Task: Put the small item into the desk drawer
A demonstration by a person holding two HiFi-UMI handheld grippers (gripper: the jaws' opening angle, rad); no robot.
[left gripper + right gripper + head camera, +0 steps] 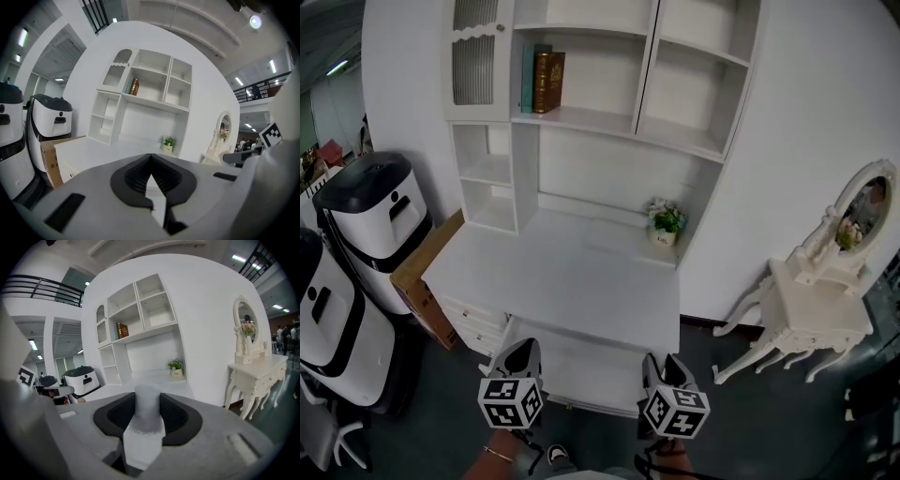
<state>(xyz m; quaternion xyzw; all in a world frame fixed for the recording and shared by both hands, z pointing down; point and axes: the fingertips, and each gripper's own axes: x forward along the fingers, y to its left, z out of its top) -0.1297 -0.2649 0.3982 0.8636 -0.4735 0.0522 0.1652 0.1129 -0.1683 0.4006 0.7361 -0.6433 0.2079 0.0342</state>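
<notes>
Right claw (148,405) clamped on small white item (147,392), left claw (151,159) closed, empty

You're in a mock home corner staged inside a big hall, not a real house. Home part: white bench (572,272) with shelves (609,66) on top, books (546,82), potted plant (666,223), dressing table (820,314) with oval mirror (865,208) beside it, all backed by a curved white wall (806,112). Hall part: your tool views show that wall standing free, a railed upper gallery (44,287) and strip lights (239,258) on a high ceiling. White machines (370,220) and a cardboard box (427,281) sit left of the bench.
</notes>
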